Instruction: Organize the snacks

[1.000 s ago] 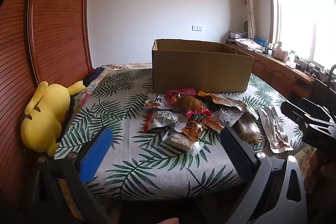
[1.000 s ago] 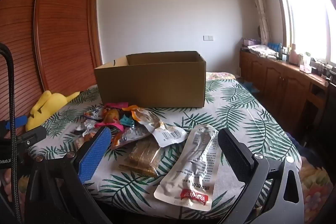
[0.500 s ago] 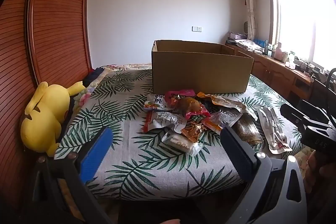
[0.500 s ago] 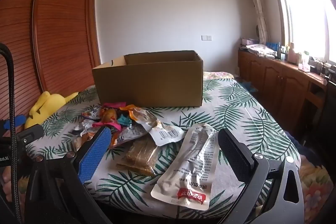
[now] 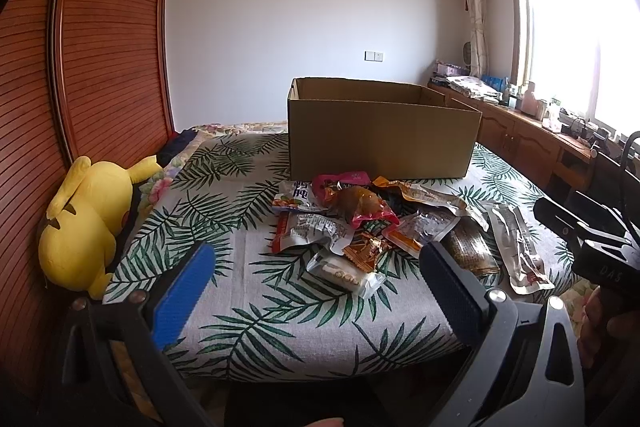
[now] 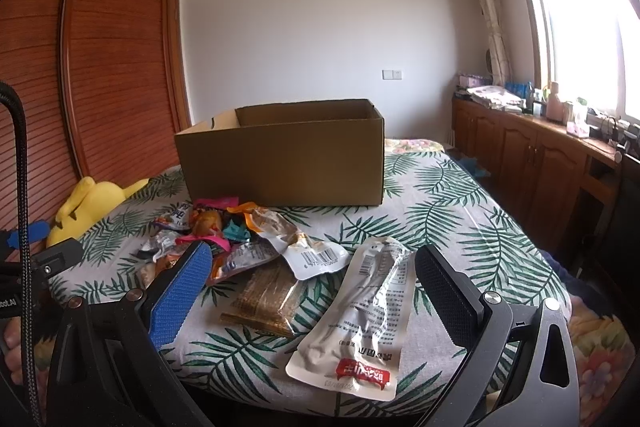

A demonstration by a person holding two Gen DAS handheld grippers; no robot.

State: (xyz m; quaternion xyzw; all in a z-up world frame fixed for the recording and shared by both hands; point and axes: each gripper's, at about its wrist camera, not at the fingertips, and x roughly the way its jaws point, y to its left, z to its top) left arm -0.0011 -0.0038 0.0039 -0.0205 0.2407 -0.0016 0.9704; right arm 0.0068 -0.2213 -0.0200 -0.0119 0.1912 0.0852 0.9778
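A pile of snack packets [image 5: 360, 219] lies on the leaf-print bed [image 5: 240, 267] in front of an open cardboard box [image 5: 380, 135]. The pile [image 6: 224, 239] and box [image 6: 280, 159] also show in the right wrist view. A long white sausage packet [image 6: 364, 311] and a brown cracker pack [image 6: 268, 299] lie nearest the right gripper. My left gripper [image 5: 316, 283] is open and empty, short of the bed's near edge. My right gripper [image 6: 312, 287] is open and empty, with the white packet between its fingers in view.
A yellow plush toy [image 5: 84, 219] lies at the bed's left edge by the wooden wardrobe [image 5: 80, 67]. A wooden sideboard [image 6: 540, 147] with clutter runs under the window on the right. The right gripper's body [image 5: 592, 247] shows at the right of the left view.
Both grippers have drifted slightly; the right view has shifted a little rightward and closer to the packets. Nothing was taken hold of.
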